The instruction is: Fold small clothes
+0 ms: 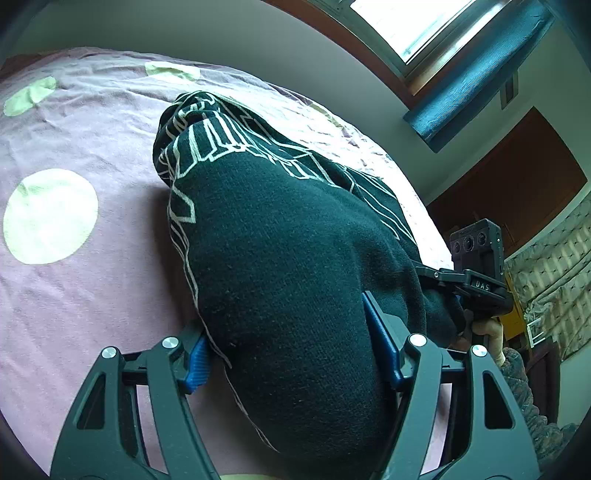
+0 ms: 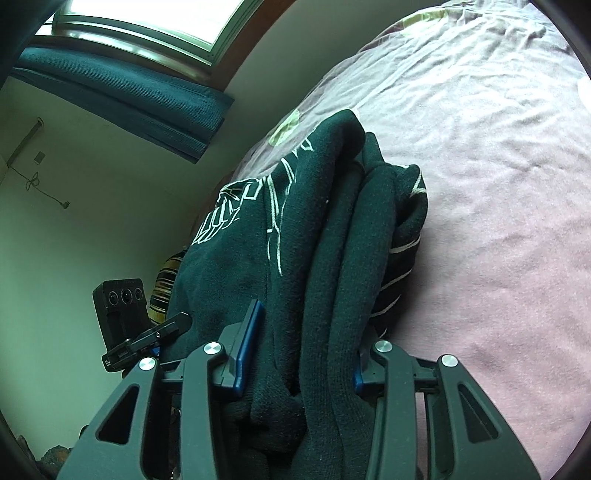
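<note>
A dark green knit garment point(image 1: 280, 266) with white line print is bunched thickly between the blue pads of my left gripper point(image 1: 295, 343), which is shut on it. It hangs down onto the pink bedsheet point(image 1: 92, 302). In the right wrist view the same garment point(image 2: 317, 258), folded into several layers, fills my right gripper point(image 2: 299, 354), whose blue pads point(image 2: 245, 354) press it from both sides. The right gripper's camera block point(image 1: 476, 254) shows at the garment's right edge in the left wrist view, with a hand point(image 1: 487, 332) below it. The left gripper's camera block point(image 2: 120, 306) shows left of the cloth in the right wrist view.
The bed is covered by a pink sheet point(image 2: 498, 221) with pale green dots point(image 1: 50, 216). A white wall, a window point(image 2: 155, 18) and a teal curtain point(image 1: 476, 70) lie beyond the bed. A brown door point(image 1: 517, 184) stands at the right.
</note>
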Available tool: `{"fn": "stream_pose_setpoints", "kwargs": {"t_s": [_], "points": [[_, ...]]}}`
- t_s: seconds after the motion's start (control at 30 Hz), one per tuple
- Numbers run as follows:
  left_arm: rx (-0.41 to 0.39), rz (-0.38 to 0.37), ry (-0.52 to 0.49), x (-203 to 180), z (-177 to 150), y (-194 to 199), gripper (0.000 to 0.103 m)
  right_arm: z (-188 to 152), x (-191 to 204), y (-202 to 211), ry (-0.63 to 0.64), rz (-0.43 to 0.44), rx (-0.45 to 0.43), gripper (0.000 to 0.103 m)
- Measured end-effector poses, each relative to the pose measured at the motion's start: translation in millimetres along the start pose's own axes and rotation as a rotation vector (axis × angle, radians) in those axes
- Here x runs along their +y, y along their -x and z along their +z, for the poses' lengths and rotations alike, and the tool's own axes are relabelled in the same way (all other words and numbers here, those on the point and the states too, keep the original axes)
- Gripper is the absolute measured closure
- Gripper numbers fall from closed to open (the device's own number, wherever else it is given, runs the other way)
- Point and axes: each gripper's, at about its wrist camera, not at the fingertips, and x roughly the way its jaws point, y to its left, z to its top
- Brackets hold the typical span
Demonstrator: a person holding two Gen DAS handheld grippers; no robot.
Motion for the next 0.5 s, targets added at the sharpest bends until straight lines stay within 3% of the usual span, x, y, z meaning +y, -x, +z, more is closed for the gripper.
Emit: {"fn": "stream_pose_setpoints", "kwargs": {"t_s": [0.2, 0.5], "points": [[-0.03, 0.037, 0.008, 13, 2, 25, 0.033, 2, 16, -18, 0.005, 0.037, 0.011, 0.064], [-0.105, 0.116, 0.017, 58, 21, 89, 0.034, 16, 53, -82, 0.013, 0.162, 0.056, 0.067]]}}
